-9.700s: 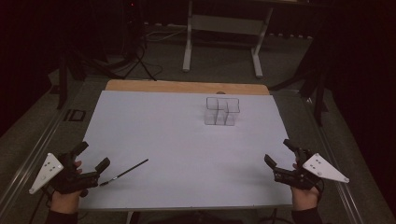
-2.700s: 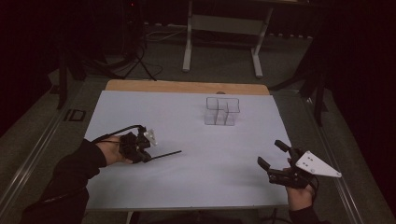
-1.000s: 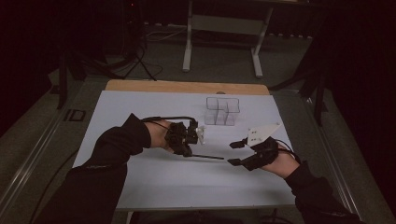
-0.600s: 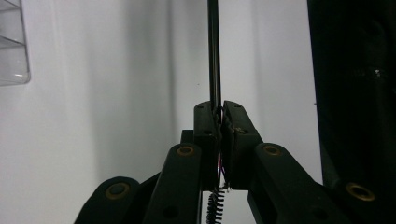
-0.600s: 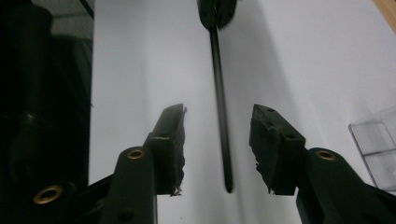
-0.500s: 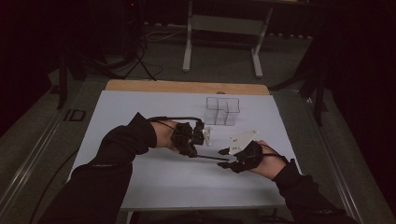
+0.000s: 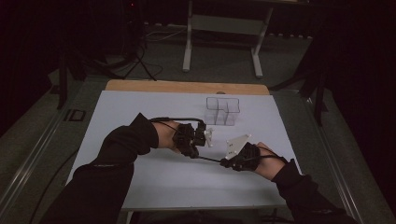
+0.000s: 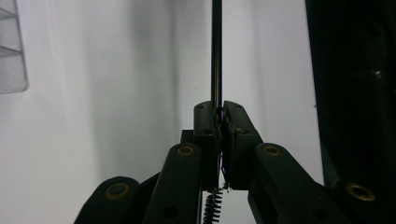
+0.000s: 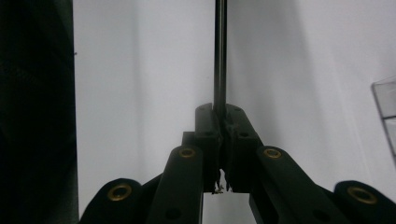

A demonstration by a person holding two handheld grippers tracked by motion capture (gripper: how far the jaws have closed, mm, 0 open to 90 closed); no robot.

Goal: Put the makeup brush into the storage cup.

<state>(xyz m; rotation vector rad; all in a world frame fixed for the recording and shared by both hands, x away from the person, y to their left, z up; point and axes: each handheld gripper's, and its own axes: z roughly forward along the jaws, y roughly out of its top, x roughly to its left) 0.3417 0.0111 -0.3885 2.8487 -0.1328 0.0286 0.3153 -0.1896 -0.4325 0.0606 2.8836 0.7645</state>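
While I am holding the thin black rod (image 7: 208, 159) between both hands just above the bench (image 7: 140, 107), my left gripper (image 7: 195, 148) is pinching one end and my right gripper (image 7: 225, 163) the other. Close up, the left gripper view is showing me the fingers of my left gripper (image 8: 217, 109) pressed together on the rod (image 8: 216, 56), with a coiled, bristly stretch poking out below them. In the right gripper view, the fingers of my right gripper (image 9: 220, 112) have just been closing and are now clamping the rod (image 9: 220, 56) too.

To do this well, I am judging that both grips should be staying firm and in line, so the thin rod is neither bending nor slipping as I carry it.

From above, the high view is giving me what the close views are leaving out: the short span of rod between my hands, and farther off the clear plastic box (image 7: 222, 110), well apart from the rod. The pinch itself is too small to read from up there.
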